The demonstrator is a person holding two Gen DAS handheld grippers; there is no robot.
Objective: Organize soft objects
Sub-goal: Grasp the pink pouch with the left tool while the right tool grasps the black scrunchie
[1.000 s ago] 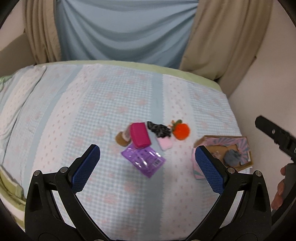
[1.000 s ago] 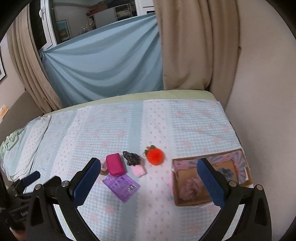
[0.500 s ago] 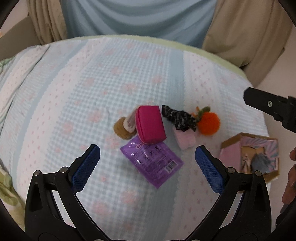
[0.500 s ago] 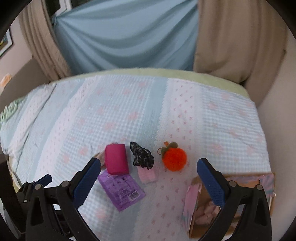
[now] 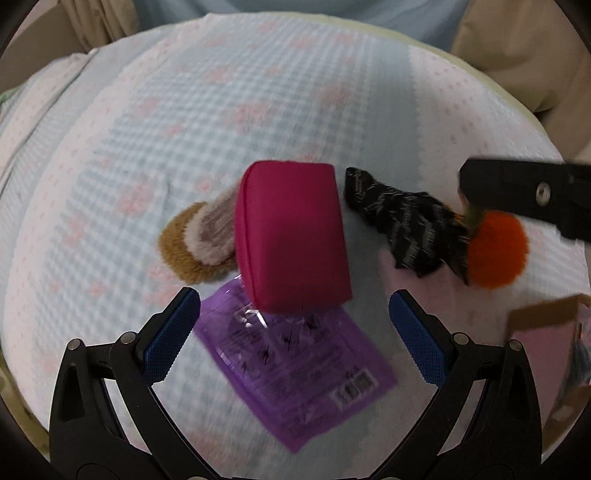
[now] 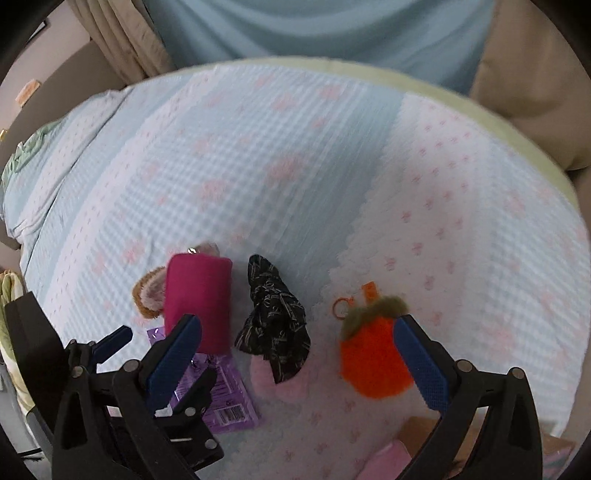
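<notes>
A magenta pouch (image 5: 293,236) lies on the bed, partly on a purple plastic packet (image 5: 299,369). A brown and beige fuzzy item (image 5: 199,240) sits at its left. A black patterned scrunchie (image 5: 402,225) lies over a pink fluffy pad (image 6: 275,380). An orange pompom fruit (image 6: 373,354) lies to the right. My left gripper (image 5: 293,338) is open, low over the packet just short of the pouch. My right gripper (image 6: 297,362) is open above the scrunchie and pompom. Both are empty.
A cardboard box with a pink lining (image 5: 554,350) stands at the right, also at the bottom of the right wrist view (image 6: 417,458). The bed has a blue and white checked cover (image 6: 295,155). Curtains (image 6: 332,29) hang behind.
Both grippers have moved down and forward toward the pile of objects, which now looks much larger. Both remain open. The objects have not moved.
</notes>
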